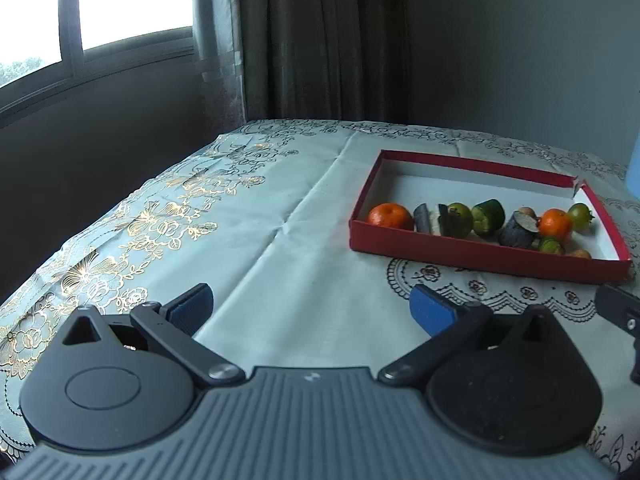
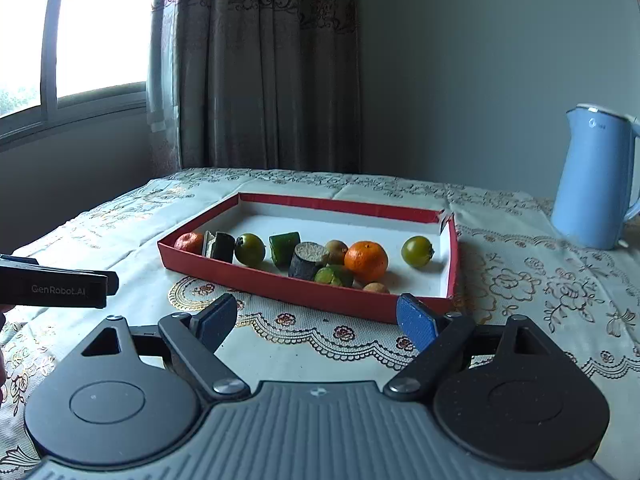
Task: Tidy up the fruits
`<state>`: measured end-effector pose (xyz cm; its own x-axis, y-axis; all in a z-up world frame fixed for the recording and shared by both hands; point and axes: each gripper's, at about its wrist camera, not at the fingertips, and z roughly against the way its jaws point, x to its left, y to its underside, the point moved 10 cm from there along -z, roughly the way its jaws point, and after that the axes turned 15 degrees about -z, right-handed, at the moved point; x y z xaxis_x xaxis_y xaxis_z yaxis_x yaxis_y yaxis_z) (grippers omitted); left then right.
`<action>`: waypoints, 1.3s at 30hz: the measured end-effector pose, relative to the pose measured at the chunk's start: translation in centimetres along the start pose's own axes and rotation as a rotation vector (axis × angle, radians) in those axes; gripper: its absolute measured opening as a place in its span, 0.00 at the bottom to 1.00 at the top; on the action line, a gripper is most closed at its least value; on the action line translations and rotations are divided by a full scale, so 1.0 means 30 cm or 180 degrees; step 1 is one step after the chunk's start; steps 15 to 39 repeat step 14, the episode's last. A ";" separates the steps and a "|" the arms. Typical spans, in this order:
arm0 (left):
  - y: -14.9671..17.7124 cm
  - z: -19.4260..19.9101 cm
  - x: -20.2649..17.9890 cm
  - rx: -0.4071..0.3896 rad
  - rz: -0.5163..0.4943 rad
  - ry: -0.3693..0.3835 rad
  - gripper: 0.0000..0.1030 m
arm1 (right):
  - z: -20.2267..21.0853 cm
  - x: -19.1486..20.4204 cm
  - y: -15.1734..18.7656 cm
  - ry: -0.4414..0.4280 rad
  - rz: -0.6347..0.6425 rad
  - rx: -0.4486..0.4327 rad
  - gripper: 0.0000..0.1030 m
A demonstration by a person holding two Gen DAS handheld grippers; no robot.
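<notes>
A shallow red box (image 2: 300, 292) with a white floor lies on the tablecloth. Inside it are two oranges (image 2: 366, 261) (image 2: 189, 242), two green tomatoes (image 2: 249, 249) (image 2: 417, 251), a dark eggplant chunk (image 2: 308, 260), a green cucumber piece (image 2: 285, 247) and several smaller bits. My right gripper (image 2: 316, 308) stands open just short of the box's near wall, with nothing between its blue pads. My left gripper (image 1: 310, 300) is open and empty too, over bare cloth to the left of the box (image 1: 480, 256). An orange (image 1: 390, 216) sits in the box's near left corner.
A light blue kettle (image 2: 592, 176) stands at the back right of the table. The floral tablecloth (image 1: 260, 200) runs to the table's left edge, below a window and curtains. The left gripper's body (image 2: 60, 286) juts in at the left of the right wrist view.
</notes>
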<state>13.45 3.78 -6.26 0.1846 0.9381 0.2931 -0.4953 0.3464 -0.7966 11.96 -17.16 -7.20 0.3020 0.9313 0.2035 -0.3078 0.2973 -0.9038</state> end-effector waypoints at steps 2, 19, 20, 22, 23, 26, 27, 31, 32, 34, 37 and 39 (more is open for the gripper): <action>-0.012 0.028 -0.022 -0.0060 -0.0065 -0.0026 1.00 | 0.014 0.007 0.000 -0.0030 -0.0011 -0.0016 0.85; -0.022 0.082 -0.070 -0.0126 -0.0139 -0.0099 1.00 | 0.063 -0.031 0.008 -0.0074 -0.0103 -0.0036 0.85; -0.022 0.082 -0.070 -0.0126 -0.0139 -0.0099 1.00 | 0.063 -0.031 0.008 -0.0074 -0.0103 -0.0036 0.85; -0.022 0.082 -0.070 -0.0126 -0.0139 -0.0099 1.00 | 0.063 -0.031 0.008 -0.0074 -0.0103 -0.0036 0.85; -0.022 0.082 -0.070 -0.0126 -0.0139 -0.0099 1.00 | 0.063 -0.031 0.008 -0.0074 -0.0103 -0.0036 0.85; -0.022 0.082 -0.070 -0.0126 -0.0139 -0.0099 1.00 | 0.063 -0.031 0.008 -0.0074 -0.0103 -0.0036 0.85; -0.022 0.082 -0.070 -0.0126 -0.0139 -0.0099 1.00 | 0.063 -0.031 0.008 -0.0074 -0.0103 -0.0036 0.85; -0.022 0.082 -0.070 -0.0126 -0.0139 -0.0099 1.00 | 0.063 -0.031 0.008 -0.0074 -0.0103 -0.0036 0.85; -0.022 0.082 -0.070 -0.0126 -0.0139 -0.0099 1.00 | 0.063 -0.031 0.008 -0.0074 -0.0103 -0.0036 0.85; -0.022 0.082 -0.070 -0.0126 -0.0139 -0.0099 1.00 | 0.063 -0.031 0.008 -0.0074 -0.0103 -0.0036 0.85; -0.022 0.082 -0.070 -0.0126 -0.0139 -0.0099 1.00 | 0.063 -0.031 0.008 -0.0074 -0.0103 -0.0036 0.85; -0.022 0.082 -0.070 -0.0126 -0.0139 -0.0099 1.00 | 0.063 -0.031 0.008 -0.0074 -0.0103 -0.0036 0.85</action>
